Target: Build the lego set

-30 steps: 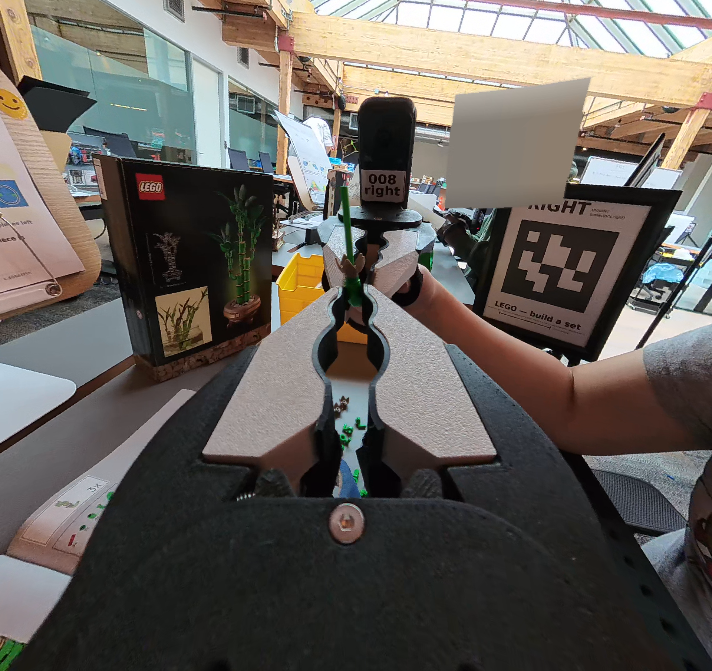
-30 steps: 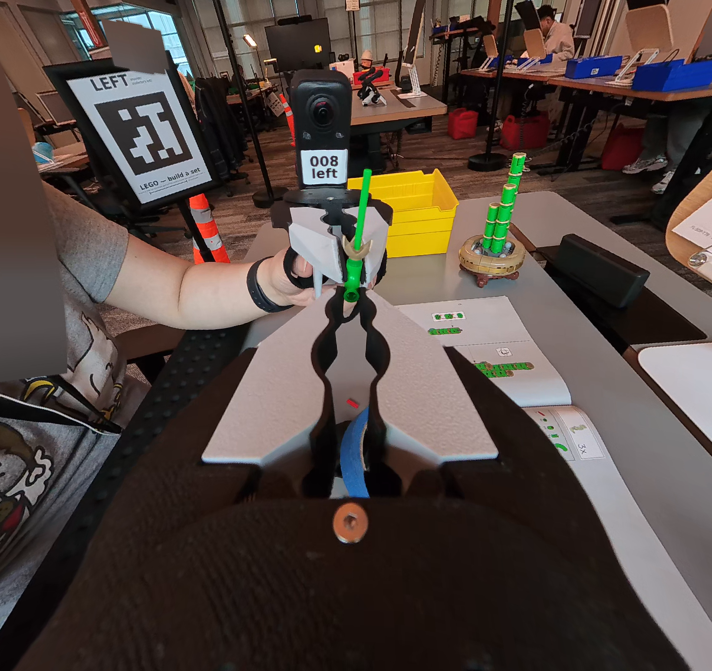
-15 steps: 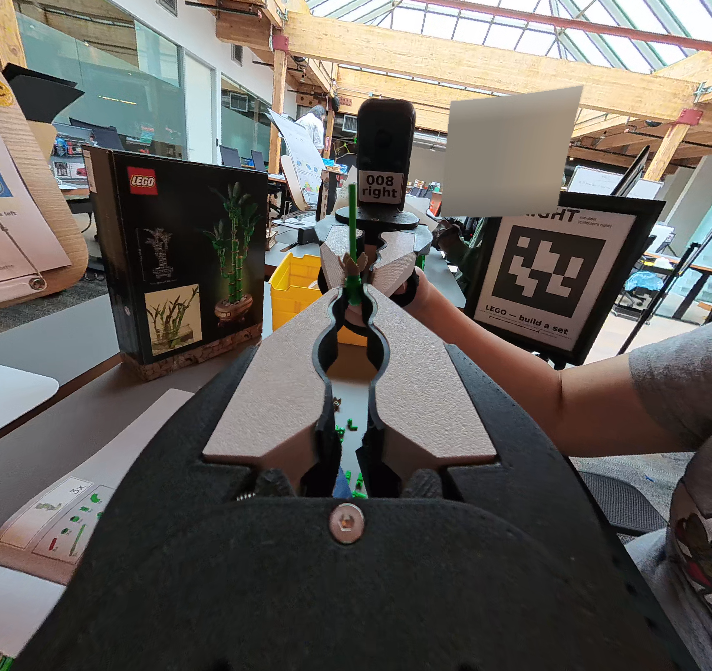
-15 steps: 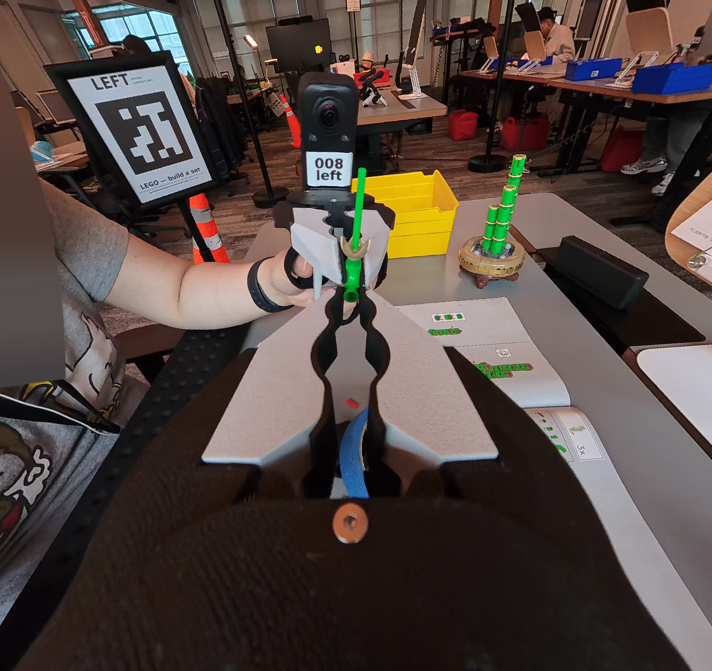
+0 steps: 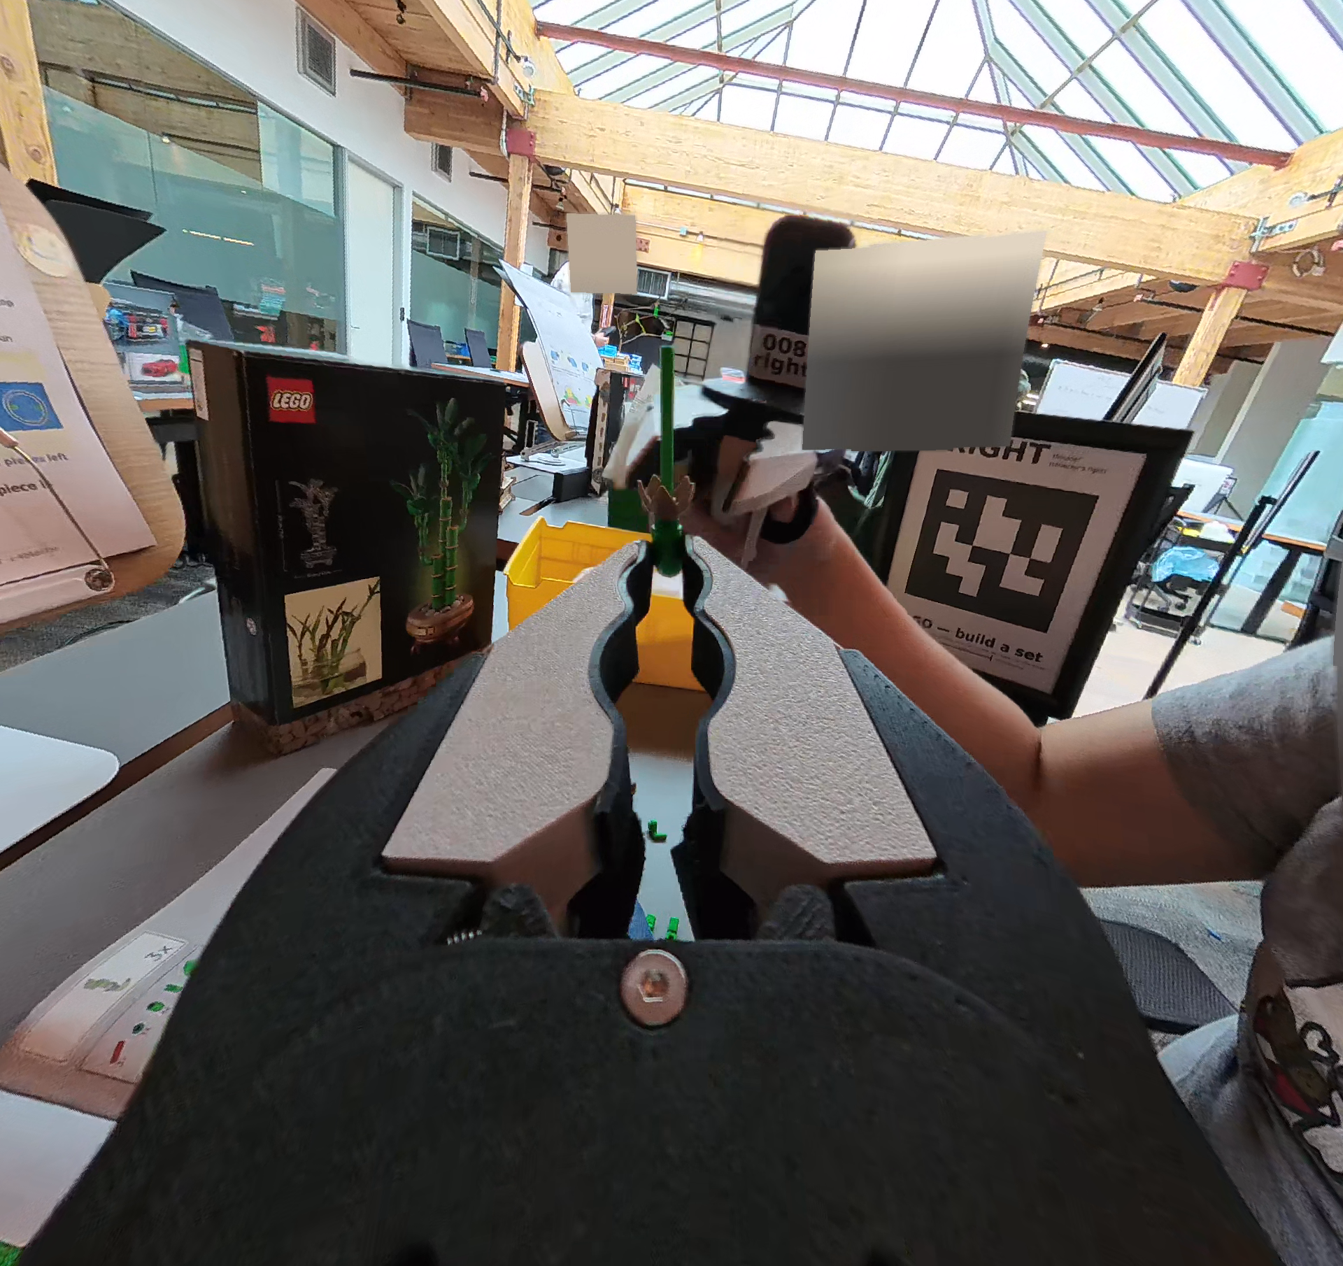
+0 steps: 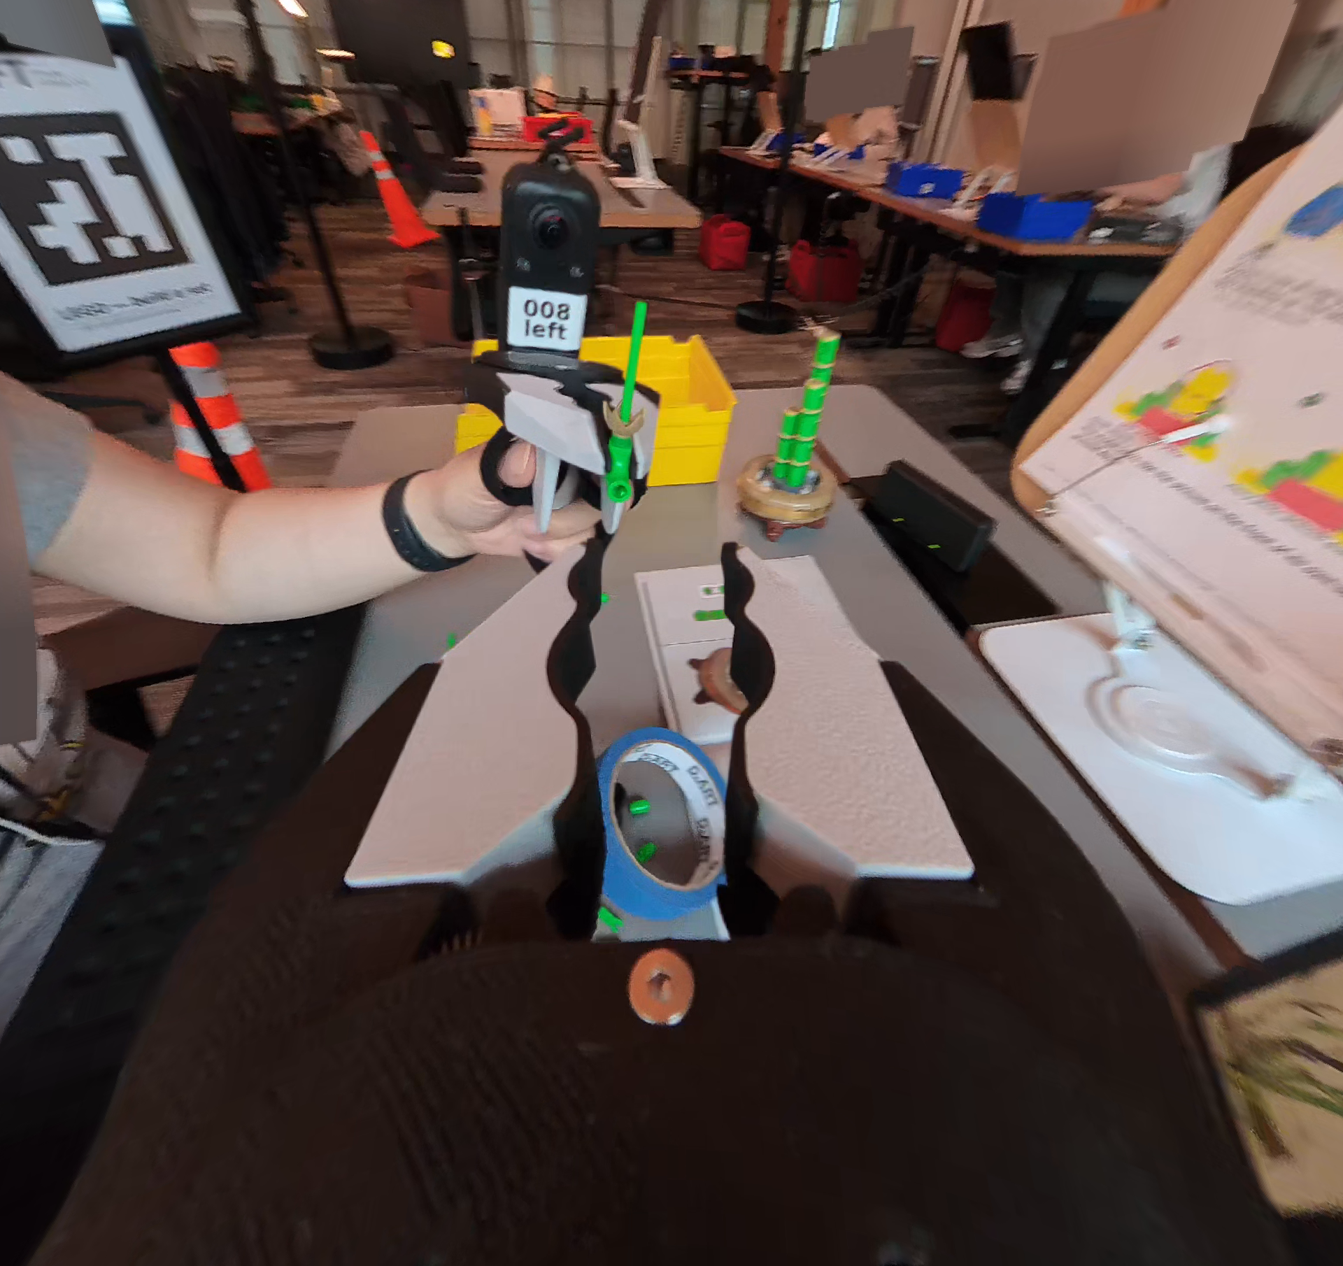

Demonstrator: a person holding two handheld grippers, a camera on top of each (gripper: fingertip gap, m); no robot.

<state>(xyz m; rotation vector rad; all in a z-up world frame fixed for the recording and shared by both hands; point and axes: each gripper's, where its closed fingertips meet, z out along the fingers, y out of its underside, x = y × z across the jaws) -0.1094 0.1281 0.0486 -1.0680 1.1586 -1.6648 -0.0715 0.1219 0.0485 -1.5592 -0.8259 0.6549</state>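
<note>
My left gripper (image 5: 665, 557) is shut on the base of a thin green Lego stalk (image 5: 666, 432) with a tan leaf piece (image 5: 663, 498), held upright above the table. My right gripper (image 6: 666, 554) is open and empty, just in front of and below the stalk (image 6: 626, 424). It also shows in the left wrist view (image 5: 701, 464), behind and to the right of the stalk. A part-built bamboo model (image 6: 796, 457) of green segments on a tan round base stands on the table to the right.
A roll of blue tape (image 6: 658, 831) with loose green pieces lies below my right gripper. Also there: an open instruction booklet (image 6: 727, 621), a yellow bin (image 6: 687, 395), the Lego box (image 5: 349, 541), a white tray (image 6: 1163, 744), and a tilted paper stand (image 6: 1199, 432). The grippers' ends are close to 5 cm from one another. Both grippers' tips are roughly 25 cm from the roll of blue tape (image 6: 658, 831).
My right gripper has opened, let go of the stalk and swung to the right. My left gripper still holds the stalk upright.
</note>
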